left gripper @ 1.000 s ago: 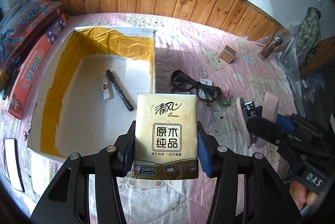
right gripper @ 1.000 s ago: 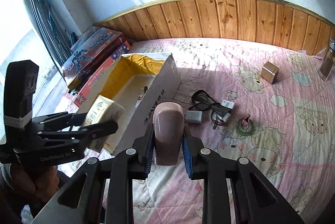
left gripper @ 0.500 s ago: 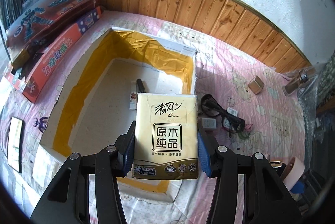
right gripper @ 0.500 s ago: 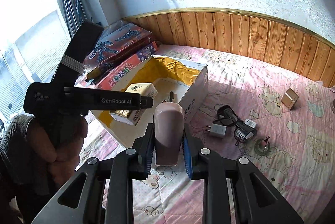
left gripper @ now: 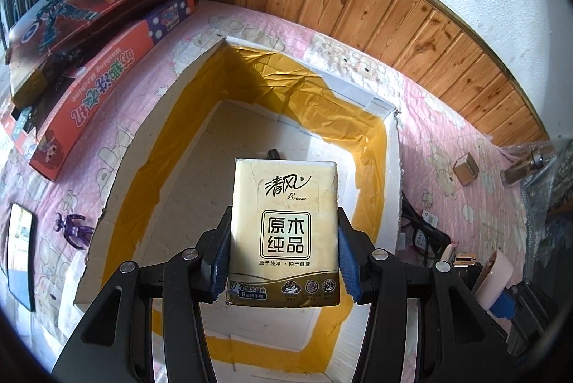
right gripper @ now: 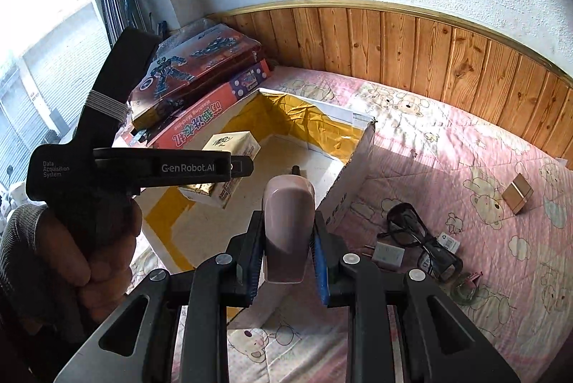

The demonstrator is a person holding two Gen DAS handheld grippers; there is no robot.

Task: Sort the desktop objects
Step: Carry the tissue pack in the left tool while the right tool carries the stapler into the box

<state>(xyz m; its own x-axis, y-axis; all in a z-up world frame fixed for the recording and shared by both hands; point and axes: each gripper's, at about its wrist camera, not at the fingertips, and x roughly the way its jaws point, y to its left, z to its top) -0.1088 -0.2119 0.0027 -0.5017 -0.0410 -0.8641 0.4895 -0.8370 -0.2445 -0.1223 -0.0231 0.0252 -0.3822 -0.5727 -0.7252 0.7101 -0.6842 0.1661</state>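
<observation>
My left gripper (left gripper: 283, 261) is shut on a beige tissue pack (left gripper: 284, 225) and holds it above the open white box (left gripper: 390, 175) with the yellow-taped inside. The pack also shows in the right wrist view (right gripper: 229, 146), over the box (right gripper: 354, 175). My right gripper (right gripper: 288, 257) is shut on a pink oblong case (right gripper: 288, 229), held near the box's right wall. A black pen tip (left gripper: 274, 154) peeks out inside the box behind the pack.
Toy boxes (left gripper: 89, 10) are stacked at the left. Black glasses (right gripper: 419, 236), a white charger (right gripper: 388, 254), a small brown cube (right gripper: 517, 195) and a tape roll (right gripper: 463, 291) lie on the pink cloth at the right. A purple figure (left gripper: 73, 232) and a phone (left gripper: 19, 261) lie left of the box.
My left gripper has moved left and forward with the tissue pack, now over the box's inside. My right gripper has risen with the pink case and turned toward the box.
</observation>
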